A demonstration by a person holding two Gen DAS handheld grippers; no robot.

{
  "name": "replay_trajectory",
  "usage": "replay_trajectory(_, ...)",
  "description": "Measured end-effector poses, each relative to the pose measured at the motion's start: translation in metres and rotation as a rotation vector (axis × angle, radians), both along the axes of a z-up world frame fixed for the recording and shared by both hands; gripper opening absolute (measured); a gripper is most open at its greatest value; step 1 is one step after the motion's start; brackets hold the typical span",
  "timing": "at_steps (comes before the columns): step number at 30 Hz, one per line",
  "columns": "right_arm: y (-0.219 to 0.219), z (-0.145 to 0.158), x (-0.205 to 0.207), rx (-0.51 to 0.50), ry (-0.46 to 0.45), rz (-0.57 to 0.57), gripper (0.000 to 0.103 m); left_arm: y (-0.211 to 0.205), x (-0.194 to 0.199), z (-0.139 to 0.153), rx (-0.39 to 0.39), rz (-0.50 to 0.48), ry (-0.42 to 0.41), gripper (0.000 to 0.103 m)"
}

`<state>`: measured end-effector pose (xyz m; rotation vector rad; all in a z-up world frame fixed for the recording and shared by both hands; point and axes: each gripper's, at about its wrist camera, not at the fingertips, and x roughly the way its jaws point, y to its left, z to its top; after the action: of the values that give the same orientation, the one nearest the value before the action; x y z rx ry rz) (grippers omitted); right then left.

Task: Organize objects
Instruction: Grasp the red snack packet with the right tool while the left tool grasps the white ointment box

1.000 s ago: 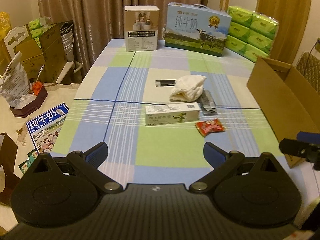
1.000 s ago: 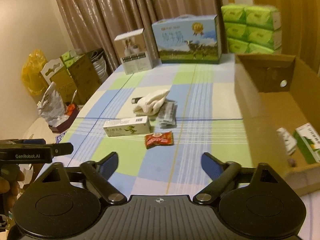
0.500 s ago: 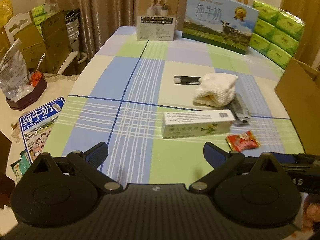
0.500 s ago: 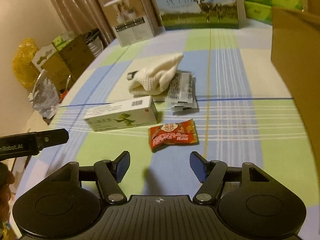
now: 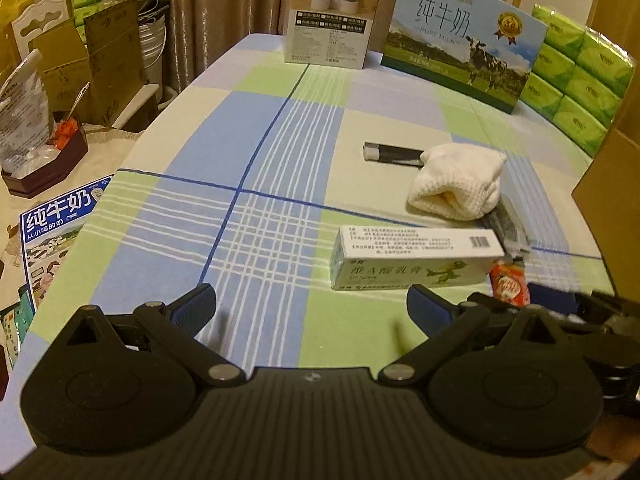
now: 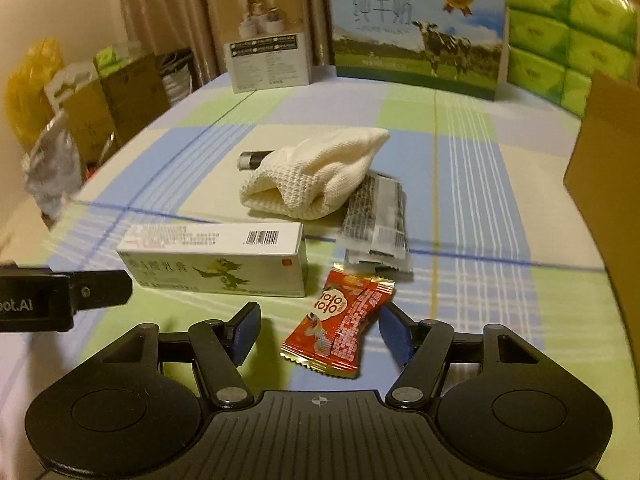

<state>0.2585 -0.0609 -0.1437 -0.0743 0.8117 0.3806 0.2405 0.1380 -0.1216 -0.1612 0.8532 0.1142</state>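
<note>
This is somebody's home, a lived-in dining or sitting room: a table (image 5: pixel 256 128) under a blue-and-green checked cloth, long brown curtains (image 5: pixel 224 8) behind it, a gift carton of milk (image 5: pixel 460 36), stacked green tissue packs (image 5: pixel 576 80), and cardboard boxes (image 5: pixel 92 60) crowding the floor alongside.

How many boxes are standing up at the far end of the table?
2. The small beige product box stands on the left and the blue milk box with the cow beside it on the right. Others may be out of view.
</note>
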Motion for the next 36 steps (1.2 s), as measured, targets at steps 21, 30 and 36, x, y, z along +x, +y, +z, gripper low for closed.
replay_trajectory(21, -0.067, 0.017, -0.008, -0.011, 0.058, -0.013, 0.029, -0.068, 0.064, -0.018, 0.337, -0.59, 0.056, 0.07)
replay_trajectory(30, -0.077, 0.017, -0.016, 0.011, 0.087, -0.023, 0.029, -0.082, 0.054, 0.005, 0.203, -0.636, 0.154, 0.037)
replay_trajectory(36, -0.078, 0.014, -0.017, -0.005, 0.067, -0.013, 0.029, -0.106, 0.067, -0.003, 0.213, -0.67, 0.122, 0.042)
